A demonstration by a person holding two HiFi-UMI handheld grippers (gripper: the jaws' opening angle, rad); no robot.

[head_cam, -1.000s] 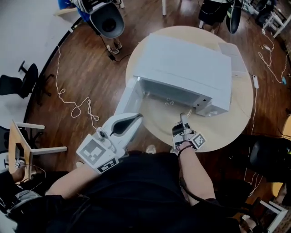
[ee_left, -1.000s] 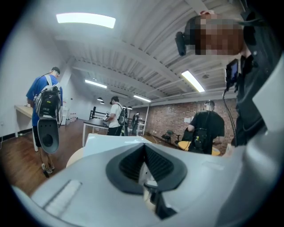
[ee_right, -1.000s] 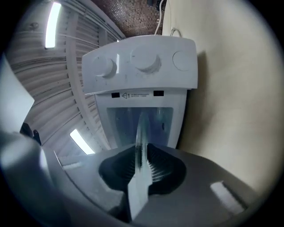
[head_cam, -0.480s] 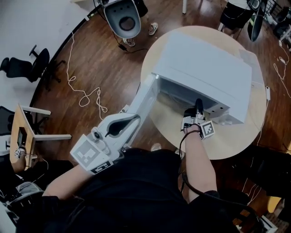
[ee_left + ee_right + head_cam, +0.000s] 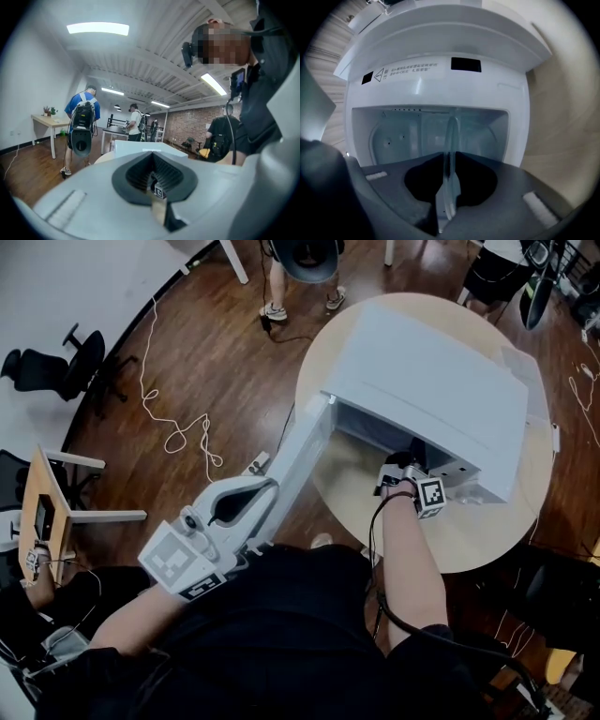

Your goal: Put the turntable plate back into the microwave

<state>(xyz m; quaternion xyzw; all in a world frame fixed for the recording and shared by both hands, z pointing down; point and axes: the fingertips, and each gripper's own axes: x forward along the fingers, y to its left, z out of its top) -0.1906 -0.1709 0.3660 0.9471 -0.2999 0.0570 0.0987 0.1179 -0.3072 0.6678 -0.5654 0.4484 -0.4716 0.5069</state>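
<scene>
The white microwave (image 5: pixel 441 395) stands on a round wooden table (image 5: pixel 469 535) with its door (image 5: pixel 305 451) swung open to the left. My right gripper (image 5: pixel 410 465) is at the mouth of the cavity, shut on the rim of the clear glass turntable plate (image 5: pixel 452 133). The right gripper view shows the plate edge-on between the jaws (image 5: pixel 447 164), reaching into the cavity (image 5: pixel 398 133). In the head view the plate is hidden. My left gripper (image 5: pixel 270 486) hangs shut and empty beside the lower end of the door. In the left gripper view its jaws (image 5: pixel 154 180) meet.
A white cable (image 5: pixel 173 432) loops over the wooden floor left of the table. A wooden stool (image 5: pixel 61 514) and a black office chair (image 5: pixel 42 367) stand at the far left. Someone's feet (image 5: pixel 300 306) are beyond the table. Other people stand further off.
My right gripper has moved from the table's near edge forward to the microwave's mouth, carrying the plate in. The left gripper has shifted only a little beside the door.
</scene>
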